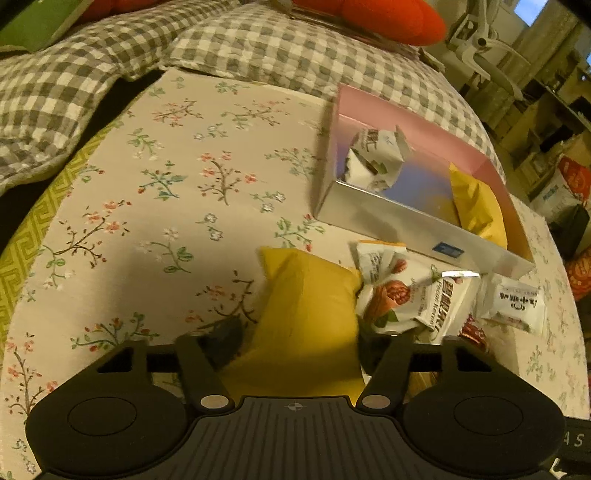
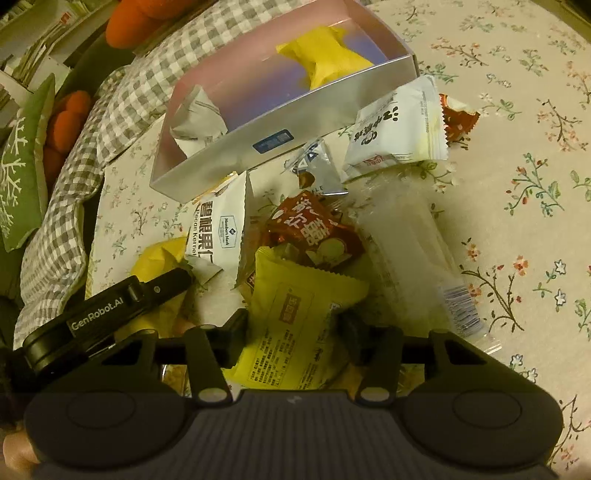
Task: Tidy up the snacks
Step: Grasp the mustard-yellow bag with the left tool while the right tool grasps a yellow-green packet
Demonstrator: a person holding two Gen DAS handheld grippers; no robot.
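while both of my cameras look steeply down, what fills them is a floral cloth [image 1: 207, 192] spread flat over the work surface, with a grey checked blanket [image 1: 258, 48] bunched along its far edge and an orange cushion [image 1: 388, 18] behind that. off to the right in the left wrist view i see cluttered shelving and boxes, too blurred to read. in the right wrist view a green pillow [image 2: 22, 162] with a white branch print lies at the left edge.

a shallow silver box [image 1: 388, 218] with a pink inside sits on the cloth; in it lie a white packet [image 1: 376, 158] and a yellow packet [image 1: 476, 206]. just in front of the box the loose snacks are heaped: a white pecan packet [image 2: 221, 229], a red packet [image 2: 314, 229], a long clear packet [image 2: 413, 258] and a white packet with paw prints [image 2: 395, 129].

my left gripper [image 1: 295, 347] points down at the near edge of the heap, its fingers closed in on a plain yellow pouch [image 1: 310, 314] that lies on the cloth, pads pressing its sides. my right gripper [image 2: 291, 332] is angled down too, its fingers clamped on a yellow printed packet [image 2: 306, 314] at the front of the heap. the left gripper's arm shows at the lower left of the right wrist view, close beside mine.
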